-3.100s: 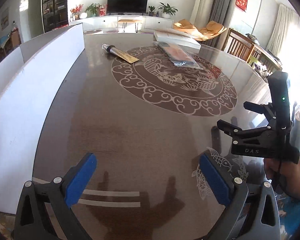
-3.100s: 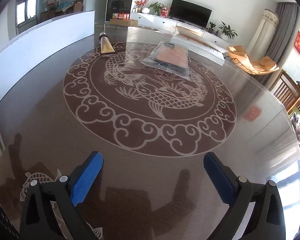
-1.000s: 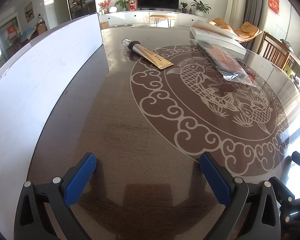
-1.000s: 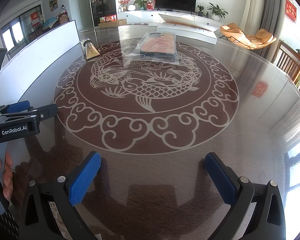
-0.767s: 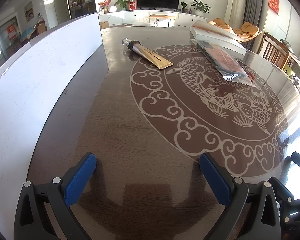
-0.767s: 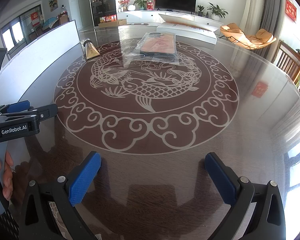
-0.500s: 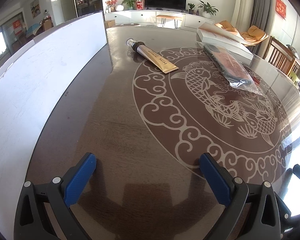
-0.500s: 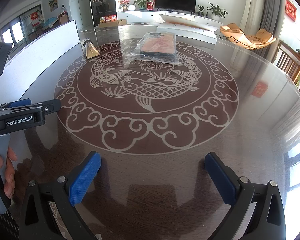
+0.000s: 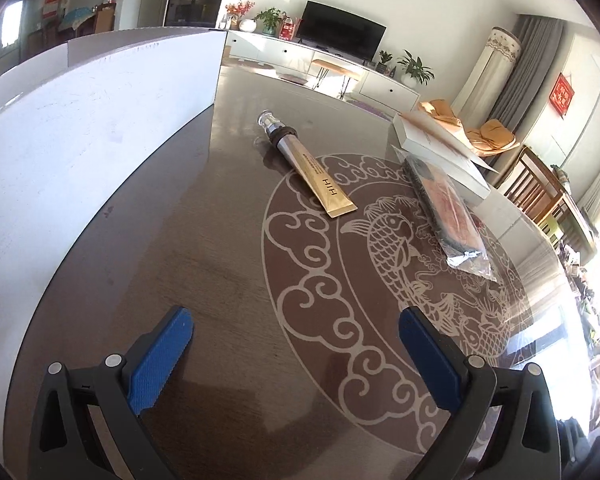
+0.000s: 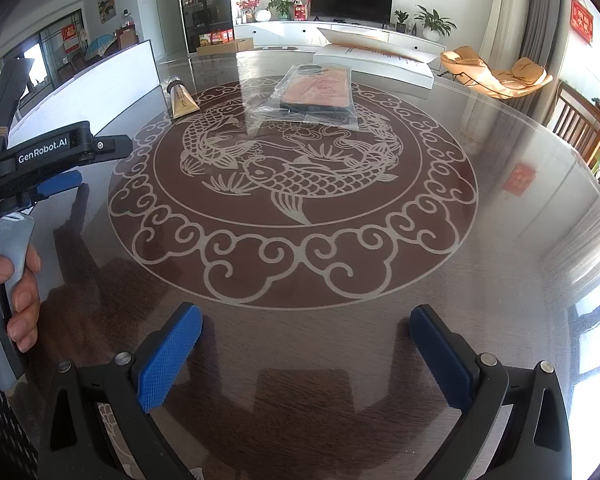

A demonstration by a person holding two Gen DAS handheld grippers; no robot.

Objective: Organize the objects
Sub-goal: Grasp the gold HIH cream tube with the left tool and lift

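Fingers of the left gripper stand wide apart with nothing between the blue pads, held above bare wood near the desk's near edge. Fingers of the right gripper are likewise spread wide and hold nothing, above the desk just short of the scrolled border of the inlaid fish medallion. From the right wrist view, the left gripper's body shows at the left side, gripped by a hand.

Farther in, a gold tube lies flat on the desk's left part, alongside the white panel that stands on that edge. Its long axis runs near to far: the flat crimped end points toward the near edge and rests on the medallion's rim, while the dark collar and clear cap point to the far edge.

Beyond and to the right, a phone case in a clear bag lies flat on the far part of the medallion, long axis also near to far. Just behind it, near the far edge, sits a white box.
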